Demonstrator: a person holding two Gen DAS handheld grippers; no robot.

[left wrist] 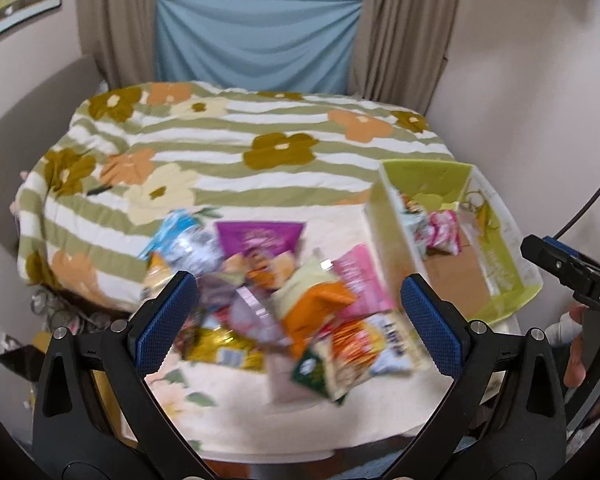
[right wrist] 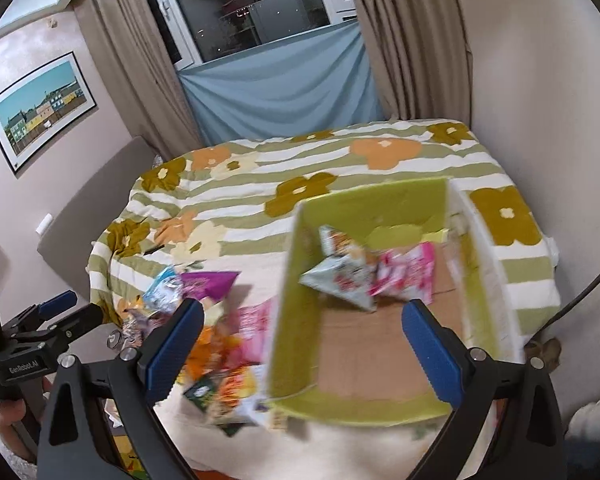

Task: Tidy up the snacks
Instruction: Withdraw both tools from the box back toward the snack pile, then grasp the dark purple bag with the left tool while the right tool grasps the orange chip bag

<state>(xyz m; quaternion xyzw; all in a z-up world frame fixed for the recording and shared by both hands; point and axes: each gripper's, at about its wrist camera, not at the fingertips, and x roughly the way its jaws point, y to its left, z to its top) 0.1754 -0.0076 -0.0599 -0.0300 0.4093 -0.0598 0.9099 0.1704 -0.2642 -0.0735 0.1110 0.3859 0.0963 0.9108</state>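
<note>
A heap of snack packets [left wrist: 276,300] lies on a cream cloth; it also shows in the right wrist view [right wrist: 216,344]. A green cardboard box [left wrist: 500,264] stands to its right, seen too in the right wrist view [right wrist: 292,292]. The box holds a pale blue packet [right wrist: 340,280] and a pink packet [right wrist: 408,276]. My left gripper [left wrist: 298,308] is open and empty above the heap. My right gripper [right wrist: 302,332] is open and empty above the box's near left wall. Both views are blurred.
A bed with a green striped flower quilt [left wrist: 228,148] lies behind the snacks. Beige curtains [right wrist: 148,92] and a blue cloth [left wrist: 256,48] hang at the window. A wall [left wrist: 540,100] runs along the right. The right gripper shows at the edge of the left wrist view [left wrist: 572,276].
</note>
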